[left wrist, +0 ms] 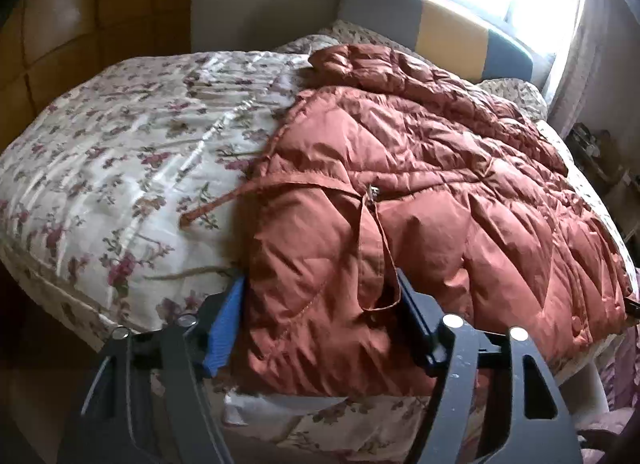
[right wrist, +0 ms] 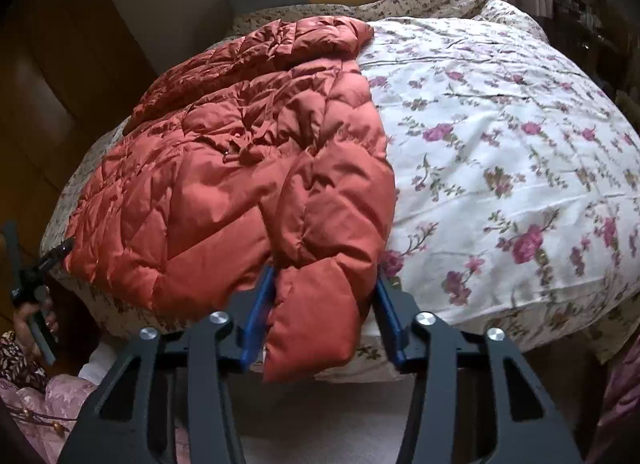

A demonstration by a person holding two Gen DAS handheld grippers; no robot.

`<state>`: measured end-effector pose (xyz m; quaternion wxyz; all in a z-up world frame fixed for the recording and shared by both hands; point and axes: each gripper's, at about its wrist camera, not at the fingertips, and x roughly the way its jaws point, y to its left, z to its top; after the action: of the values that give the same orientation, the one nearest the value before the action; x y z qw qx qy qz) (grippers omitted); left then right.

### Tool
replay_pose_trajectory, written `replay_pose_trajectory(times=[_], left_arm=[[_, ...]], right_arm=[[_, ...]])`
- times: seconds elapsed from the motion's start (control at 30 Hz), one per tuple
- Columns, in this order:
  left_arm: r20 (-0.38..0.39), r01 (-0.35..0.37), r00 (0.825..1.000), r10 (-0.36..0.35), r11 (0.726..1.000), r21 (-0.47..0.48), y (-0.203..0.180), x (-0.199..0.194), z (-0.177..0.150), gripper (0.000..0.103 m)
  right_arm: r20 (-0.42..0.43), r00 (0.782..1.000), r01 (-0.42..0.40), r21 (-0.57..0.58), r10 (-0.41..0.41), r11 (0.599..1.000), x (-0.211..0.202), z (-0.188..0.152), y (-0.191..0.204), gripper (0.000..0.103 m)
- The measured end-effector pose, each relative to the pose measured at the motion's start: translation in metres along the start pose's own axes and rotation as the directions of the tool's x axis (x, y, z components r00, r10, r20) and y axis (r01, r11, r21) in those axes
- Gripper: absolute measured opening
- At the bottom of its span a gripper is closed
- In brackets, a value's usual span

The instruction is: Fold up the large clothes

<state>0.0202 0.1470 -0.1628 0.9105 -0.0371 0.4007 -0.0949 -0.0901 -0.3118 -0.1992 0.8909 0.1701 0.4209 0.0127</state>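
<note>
While the rust puffer coat [left wrist: 420, 168] lay on the bed [left wrist: 120, 136], the left claw [left wrist: 320, 304] and right claw [right wrist: 326, 304] each straddled its hem, grip unclear.

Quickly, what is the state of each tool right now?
Left tool: around the quilted coat hem; grip cannot be told.
Right tool: around the hem's other corner; grip cannot be told.

Open bedspread on both sides of the coat

The rust-red quilted down coat [left wrist: 420, 184] covers the bed's middle; the floral bedspread [right wrist: 520, 168] beside it lies bare.
</note>
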Motion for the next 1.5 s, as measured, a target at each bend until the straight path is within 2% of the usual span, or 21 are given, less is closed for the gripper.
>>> replay_pose_trajectory(times=[0.07,0.13,0.23,0.37,0.57,0.73,1.07,1.33,1.5], left_arm=[[0.001,0.004,1.000,-0.004,1.000,-0.008,0.000,-0.001,-0.001,0.052],[-0.001,0.030,1.000,-0.030,1.000,-0.008,-0.003,-0.004,0.001,0.030],[0.016,0.047,0.999,-0.047,0.999,0.021,-0.014,-0.015,0.008,0.015],[0.074,0.076,0.994,-0.076,0.997,0.001,-0.018,-0.031,0.027,0.015],[0.165,0.111,0.981,-0.105,0.993,-0.026,-0.024,-0.044,0.074,0.015],[0.212,0.133,0.970,-0.121,0.990,-0.041,-0.027,-0.037,0.114,0.015],[0.172,0.141,0.977,-0.127,0.987,-0.071,-0.029,0.025,0.191,0.015],[0.121,0.128,0.985,-0.120,0.990,-0.065,-0.038,0.085,0.247,0.015],[0.076,0.086,0.994,-0.081,0.994,-0.061,-0.042,0.131,0.274,0.015]], right_arm=[[0.007,1.000,-0.019,-0.001,0.019,1.000,-0.001,0.001,0.001,0.032],[0.036,0.998,-0.049,0.003,0.049,0.999,-0.009,0.004,0.002,0.019],[0.081,0.993,-0.087,0.014,0.086,0.996,-0.019,0.014,0.004,0.015],[0.155,0.978,-0.139,0.002,0.137,0.990,-0.035,0.040,0.012,0.014],[0.247,0.954,-0.172,-0.002,0.167,0.985,-0.039,0.091,0.020,0.014],[0.299,0.941,-0.167,-0.001,0.160,0.986,-0.031,0.131,0.022,0.014],[0.318,0.936,-0.173,0.047,0.149,0.984,0.011,0.219,0.013,0.014],[0.288,0.950,-0.160,0.128,0.117,0.979,0.071,0.276,-0.007,0.014],[0.246,0.967,-0.117,0.184,0.069,0.976,0.115,0.302,-0.023,0.015]])
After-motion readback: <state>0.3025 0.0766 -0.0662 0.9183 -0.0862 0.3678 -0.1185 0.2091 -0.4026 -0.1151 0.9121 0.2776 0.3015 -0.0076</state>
